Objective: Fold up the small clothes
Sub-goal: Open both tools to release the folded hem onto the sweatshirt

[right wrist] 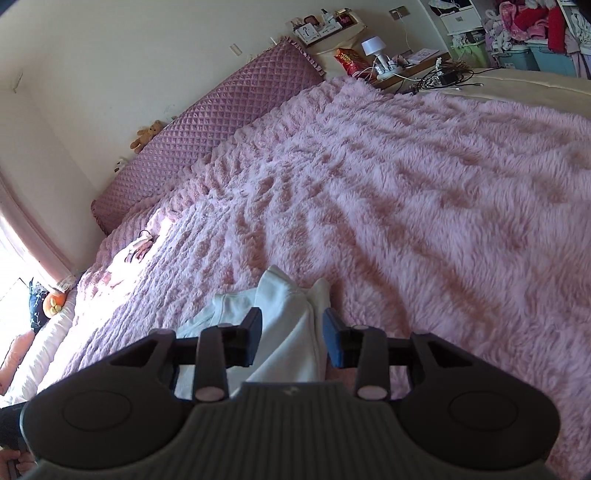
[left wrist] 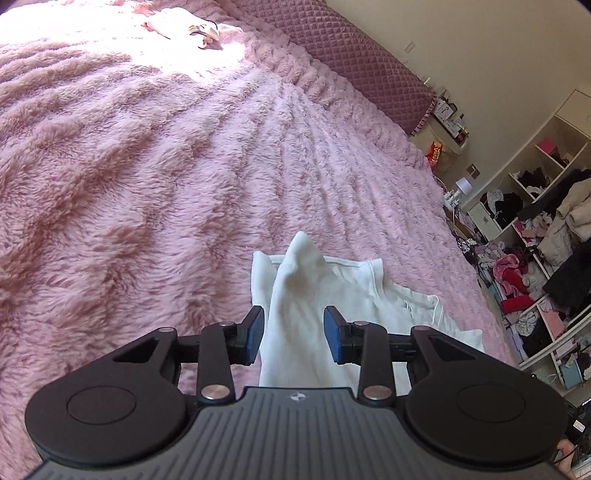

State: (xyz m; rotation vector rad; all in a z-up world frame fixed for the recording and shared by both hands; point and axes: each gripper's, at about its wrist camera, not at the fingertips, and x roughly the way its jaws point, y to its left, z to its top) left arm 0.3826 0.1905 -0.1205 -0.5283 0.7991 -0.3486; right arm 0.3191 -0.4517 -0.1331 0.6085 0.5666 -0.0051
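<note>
Looking along both grippers: each points forward and downward over a bed.
Left gripper: jaws partly apart, blue pads clear of the cloth; a raised fold of the garment stands between them, untouched.
Right gripper: jaws partly apart; a raised fold of the same garment lies between the pads, with a gap visible at the right pad; at the left pad, contact cannot be told.
Garment: small, white, rumpled, lying on the blanket near the bed's near edge, just under and ahead of both grippers; two peaks of cloth stand up from it.
Blanket: pink, fluffy, ridged, covering most of the bed.
Headboard: purple, quilted, along the bed's far edge against the wall.
Small pale item: lying on the blanket near the far sunlit corner, well apart from the garment.
Shelves: open, crowded with clothes, beyond the bed's side edge.
Hand: a sliver at the lower left corner of the right view, pose unclear.
</note>
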